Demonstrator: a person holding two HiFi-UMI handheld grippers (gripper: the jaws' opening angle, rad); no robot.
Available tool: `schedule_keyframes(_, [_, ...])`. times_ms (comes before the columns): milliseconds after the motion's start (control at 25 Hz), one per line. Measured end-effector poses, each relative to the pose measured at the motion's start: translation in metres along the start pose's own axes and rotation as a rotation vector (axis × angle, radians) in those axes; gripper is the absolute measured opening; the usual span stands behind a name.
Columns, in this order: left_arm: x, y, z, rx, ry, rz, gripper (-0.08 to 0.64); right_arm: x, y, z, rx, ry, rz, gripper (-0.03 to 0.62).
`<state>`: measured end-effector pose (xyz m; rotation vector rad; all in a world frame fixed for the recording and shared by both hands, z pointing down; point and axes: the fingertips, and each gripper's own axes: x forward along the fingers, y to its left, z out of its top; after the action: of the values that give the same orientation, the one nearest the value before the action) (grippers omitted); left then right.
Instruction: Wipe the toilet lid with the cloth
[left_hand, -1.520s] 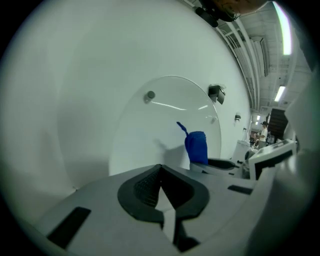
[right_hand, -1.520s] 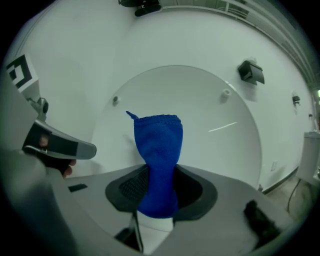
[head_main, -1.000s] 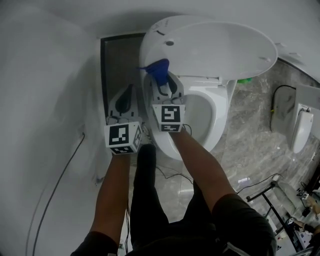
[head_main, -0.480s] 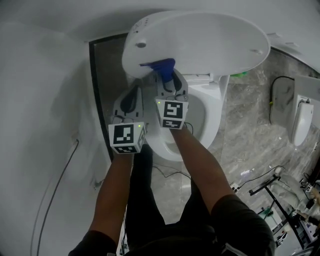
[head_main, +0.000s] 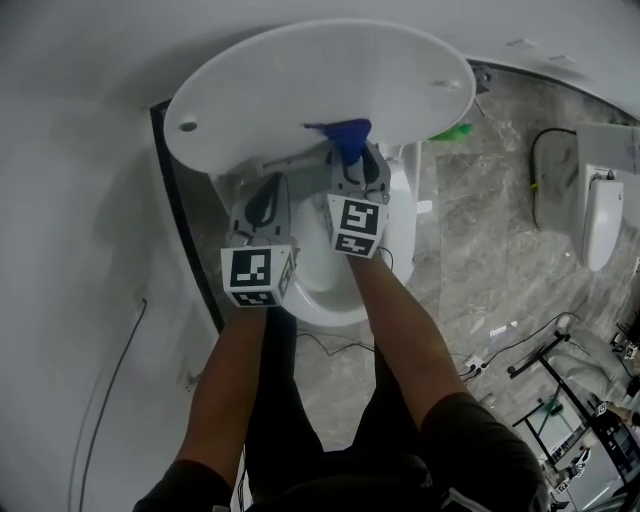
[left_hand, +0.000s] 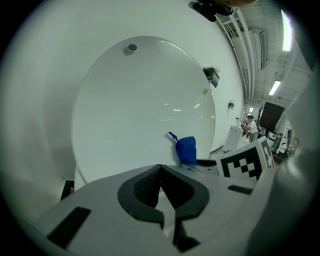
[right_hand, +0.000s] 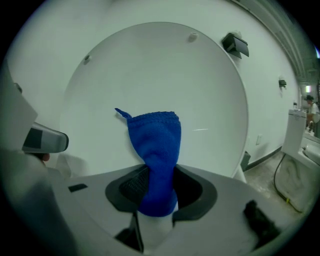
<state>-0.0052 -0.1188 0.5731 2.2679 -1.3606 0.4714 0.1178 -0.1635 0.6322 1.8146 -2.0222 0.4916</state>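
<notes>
Glossy oval toilet lid (right_hand: 165, 70) stands behind bunched, knitted blue cloth (right_hand: 155, 145).

- A white wall (head_main: 70, 200) fills the left side.
- Grey marbled floor (head_main: 480, 260) lies to the right.
- A white fixture (head_main: 598, 230) stands at the right edge, with a black cable (head_main: 532, 175) just beside it.
- Strip lights (left_hand: 286, 25) glow overhead.

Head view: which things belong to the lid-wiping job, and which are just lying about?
Job: toilet lid, blue cloth, right hand-held gripper clamping it.
Lying about: green object beside the lid, black floor cable, white fixture at right.
</notes>
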Motion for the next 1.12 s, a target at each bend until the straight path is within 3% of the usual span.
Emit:
schedule_keyframes(160, [0.007,-0.018,-0.002,0.006,0.001,-0.017,0.006,-0.007,-0.045,-0.011,0.028,0.013,-0.079,0.137])
schedule_keyframes(360, [0.011,-0.021,0.003,0.020,-0.003,-0.002,0.006,-0.010,-0.080,-0.017,0.025,0.012,-0.119,0.137])
schedule_keyframes(560, [-0.005,-0.027,0.021,0.045,-0.021,0.008,0.006,-0.033,-0.069,-0.008,0.003,0.022,-0.056,0.137])
schedule_keyframes(760, [-0.047,-0.026,0.071,0.118,-0.066,0.038,0.006,-0.096,-0.045,0.020,-0.016,0.021,0.043,0.137])
schedule_keyframes(960, [-0.092,-0.004,0.152,0.222,-0.132,0.083,0.006,-0.163,-0.015,0.048,0.033,0.026,0.100,0.137])
schedule_keyframes(1120, [-0.113,0.008,0.193,0.252,-0.134,0.106,0.006,-0.197,-0.005,0.070,0.048,0.043,0.108,0.137])
